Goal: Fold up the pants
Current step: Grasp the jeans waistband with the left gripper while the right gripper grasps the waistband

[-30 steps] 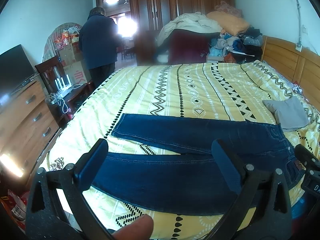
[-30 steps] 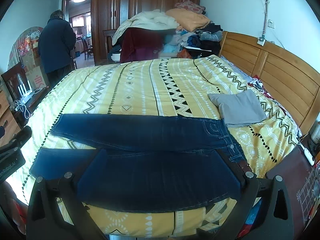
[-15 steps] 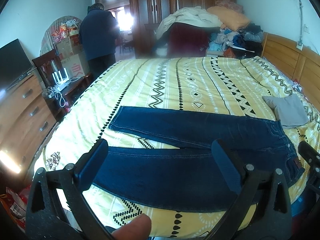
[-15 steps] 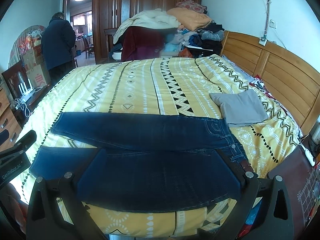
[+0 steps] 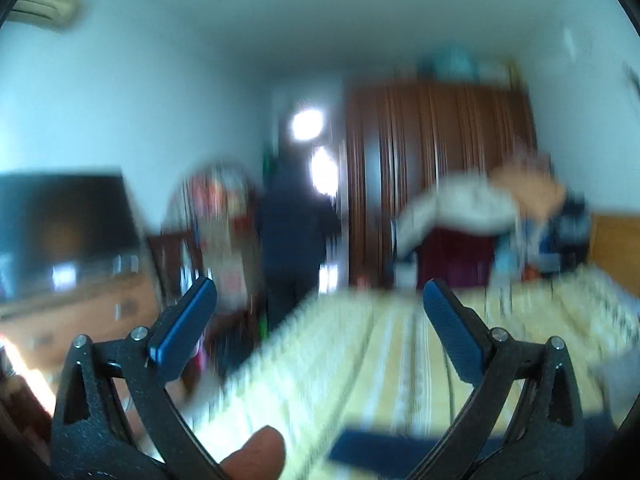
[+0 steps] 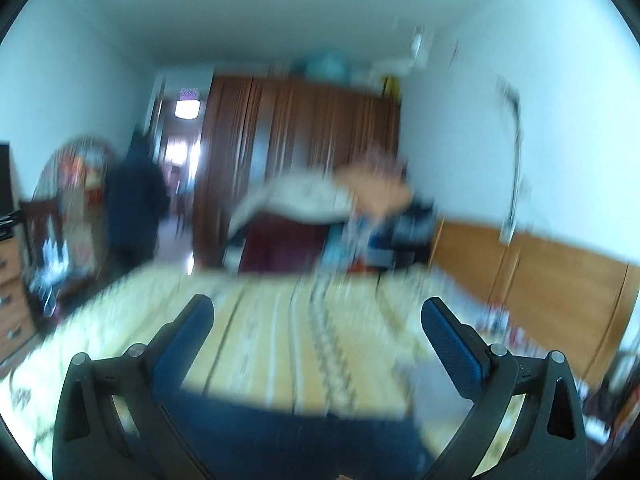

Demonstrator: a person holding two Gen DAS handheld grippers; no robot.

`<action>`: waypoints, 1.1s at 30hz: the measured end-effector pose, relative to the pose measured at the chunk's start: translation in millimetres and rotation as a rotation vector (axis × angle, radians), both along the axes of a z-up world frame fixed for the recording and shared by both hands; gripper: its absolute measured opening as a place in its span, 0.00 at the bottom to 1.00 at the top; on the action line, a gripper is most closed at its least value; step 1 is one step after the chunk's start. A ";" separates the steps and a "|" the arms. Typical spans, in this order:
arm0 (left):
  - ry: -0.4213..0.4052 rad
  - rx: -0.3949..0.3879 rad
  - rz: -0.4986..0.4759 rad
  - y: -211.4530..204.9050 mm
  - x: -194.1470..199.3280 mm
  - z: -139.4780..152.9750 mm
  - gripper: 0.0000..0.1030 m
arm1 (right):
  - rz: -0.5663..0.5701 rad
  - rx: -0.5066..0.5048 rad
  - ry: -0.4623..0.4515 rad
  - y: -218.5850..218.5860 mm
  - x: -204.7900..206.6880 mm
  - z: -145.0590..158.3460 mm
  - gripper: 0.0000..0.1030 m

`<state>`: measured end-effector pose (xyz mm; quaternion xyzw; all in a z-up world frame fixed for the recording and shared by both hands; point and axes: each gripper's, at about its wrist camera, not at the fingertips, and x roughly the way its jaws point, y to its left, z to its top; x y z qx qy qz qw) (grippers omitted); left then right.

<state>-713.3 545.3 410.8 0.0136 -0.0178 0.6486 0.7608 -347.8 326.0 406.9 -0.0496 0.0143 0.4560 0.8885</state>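
Both views are smeared by motion and point across the room rather than down. The dark blue jeans show only as a blurred band low in the right wrist view, and a narrow strip of the jeans sits at the bottom of the left wrist view. My left gripper is open with nothing between its fingers. My right gripper is open too, empty, above the yellow patterned bedspread. A thumb shows at the lower edge of the left view.
A person in dark clothes stands by the doorway at the far left of the bed. A brown wardrobe and a pile of clothes lie beyond the bed. A wooden headboard runs along the right; a dresser with TV stands left.
Both grippers have tilted sharply upward, so the ceiling and far wall fill the views and the jeans have dropped to the bottom edge. Both stay open.
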 end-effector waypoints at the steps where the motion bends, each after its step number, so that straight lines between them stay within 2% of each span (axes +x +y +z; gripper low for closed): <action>1: -0.022 0.035 -0.034 3.0 -6.4 10.7 1.00 | -0.027 0.067 -0.053 -0.2 6.0 18.4 1.00; 3: -0.022 0.047 -0.023 16.1 -13.3 27.1 1.00 | -0.065 0.168 -0.172 5.4 15.8 30.3 1.00; 4: -0.008 0.035 0.020 24.9 -16.6 30.0 1.00 | -0.101 0.153 -0.193 14.3 23.1 27.8 1.00; 6: 0.004 -0.004 0.066 38.9 -22.2 24.8 1.00 | -0.172 -0.013 -0.143 43.0 42.8 11.0 1.00; 7: -0.009 -0.017 0.080 44.9 -25.7 15.4 1.00 | -0.172 -0.074 -0.114 53.6 51.7 -4.2 1.00; 8: -0.022 -0.027 0.094 49.1 -28.3 4.3 1.00 | -0.175 -0.076 -0.112 56.0 54.6 -18.0 1.00; 10: -0.023 -0.076 0.117 62.5 -29.5 -27.9 1.00 | -0.223 -0.064 -0.142 57.3 54.2 -46.3 1.00; 12: 0.005 -0.159 0.132 86.2 -26.9 -58.9 1.00 | -0.284 -0.075 -0.173 59.9 55.3 -73.7 1.00; 13: 0.013 -0.223 0.119 100.7 -26.9 -79.6 1.00 | -0.315 -0.099 -0.159 63.3 61.4 -89.3 1.00; 15: 0.033 -0.344 0.105 123.4 -23.2 -121.4 1.00 | -0.304 -0.153 -0.103 71.2 73.7 -117.5 1.00; 18: 0.119 -0.539 0.021 161.0 0.0 -194.8 1.00 | -0.277 -0.264 -0.042 89.4 92.7 -165.1 1.00; 20: 0.172 -0.643 -0.044 182.5 18.4 -232.3 1.00 | -0.228 -0.348 0.008 104.5 104.7 -199.1 1.00; 23: 0.204 -0.807 -0.203 217.3 51.4 -289.5 1.00 | -0.167 -0.457 0.042 121.7 107.6 -249.7 1.00; 28: 0.270 -0.912 -0.289 270.0 87.5 -350.7 1.00 | -0.013 -0.569 0.169 148.9 101.3 -327.5 1.00; 33: 0.315 -1.007 -0.322 313.0 102.8 -402.0 0.94 | 0.044 -0.636 0.215 168.6 87.8 -377.7 1.00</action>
